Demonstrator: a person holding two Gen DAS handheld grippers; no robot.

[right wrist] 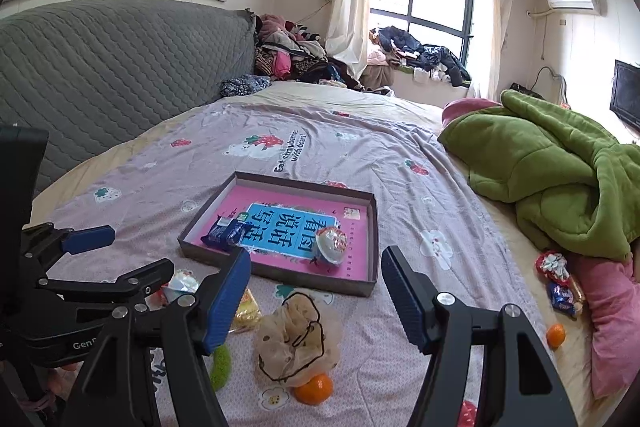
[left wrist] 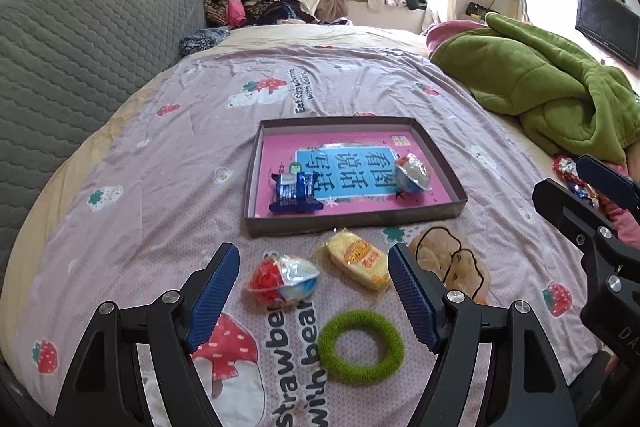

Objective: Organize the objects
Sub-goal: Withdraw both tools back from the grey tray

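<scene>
A bed spread with a pale lilac strawberry-print sheet (left wrist: 360, 95) carries it all: a shallow brown cardboard tray (left wrist: 352, 217), a red-and-white wrapped sweet (left wrist: 282, 279), a yellow snack packet (left wrist: 358, 259), a fuzzy green ring (left wrist: 360, 347), a beige mesh scrunchie (right wrist: 298, 339) touching an orange tangerine (right wrist: 314, 389), and a crumpled green quilt (left wrist: 552, 83).

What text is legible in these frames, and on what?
"看图说话写话": blue panel on the pink book lying in the box.
"Eat strawberries with bears!": far print on the bedsheet.
"strawbe… with bear": near print on the bedsheet, partly covered, beside the green ring.
"Gen": left gripper body, seen from the right wrist, cut off.
Snack wrappers and the air conditioner label: too small or blurred.
</scene>
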